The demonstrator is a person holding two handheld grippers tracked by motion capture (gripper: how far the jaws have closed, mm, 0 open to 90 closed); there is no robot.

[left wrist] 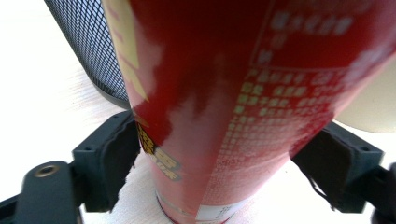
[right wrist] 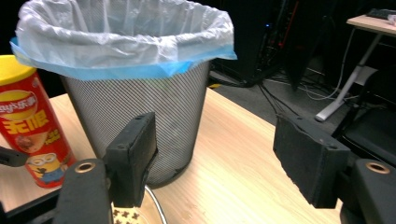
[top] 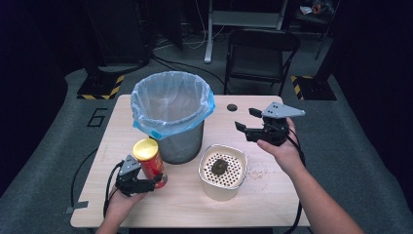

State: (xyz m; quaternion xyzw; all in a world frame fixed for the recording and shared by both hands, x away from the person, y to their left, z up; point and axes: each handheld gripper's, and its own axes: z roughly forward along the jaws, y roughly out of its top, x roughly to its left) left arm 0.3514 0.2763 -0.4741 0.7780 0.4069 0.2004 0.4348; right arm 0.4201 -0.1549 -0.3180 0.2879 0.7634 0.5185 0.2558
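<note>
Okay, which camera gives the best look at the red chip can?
The right gripper view: the chip can stands clear beside the mesh bin, with its yellow lid and label readable. The high view shows it small, with the left gripper around its base. The left gripper view shows its red wall, blurred, between the pads.

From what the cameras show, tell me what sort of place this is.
Probably a lab or recording studio, not a home: a small wooden table on grey carpet, hazard-striped stand bases, loose floor cables, and a folding chair in dark surroundings.
</note>
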